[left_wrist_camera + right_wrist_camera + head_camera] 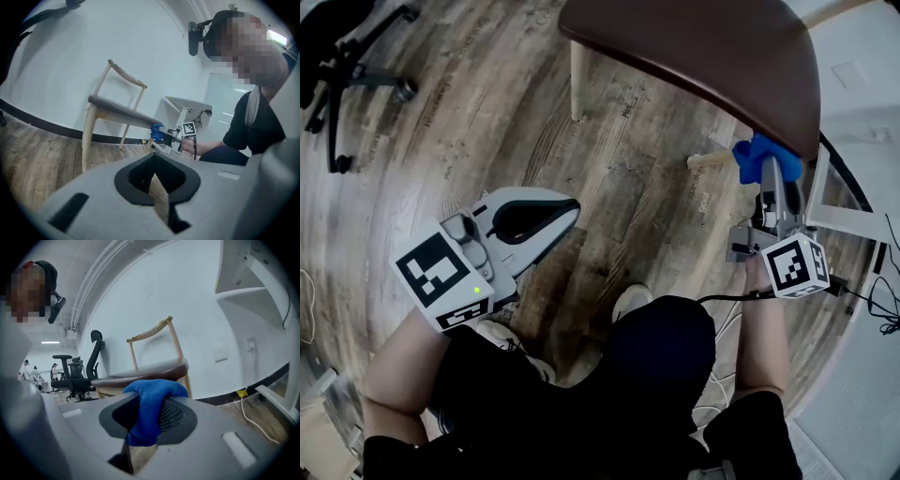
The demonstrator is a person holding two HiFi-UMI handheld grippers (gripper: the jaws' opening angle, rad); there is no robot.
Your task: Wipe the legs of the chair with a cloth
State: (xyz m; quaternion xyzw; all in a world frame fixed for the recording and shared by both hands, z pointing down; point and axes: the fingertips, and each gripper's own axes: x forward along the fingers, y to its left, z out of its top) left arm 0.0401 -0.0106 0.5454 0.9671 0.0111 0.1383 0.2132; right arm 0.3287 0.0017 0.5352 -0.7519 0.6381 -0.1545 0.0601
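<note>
The chair has a dark brown seat point(703, 47) and pale wooden legs point(577, 84). My right gripper point(769, 167) is shut on a blue cloth point(750, 157), just under the seat's right edge. The cloth sits against the end of a pale leg point(710, 160). The left gripper view shows the same cloth point(157, 132) at a leg below the seat point(117, 112). In the right gripper view the cloth point(150, 404) bunches between the jaws, with the seat point(145, 371) just behind. My left gripper point(568, 208) hovers over the floor left of the chair, shut and empty.
A black office chair base point(347, 66) stands at the far left. A white desk frame point(844, 220) and cables point(886, 281) are close on the right. The person's knee and shoe point(628, 300) are between the grippers. The floor is wood plank.
</note>
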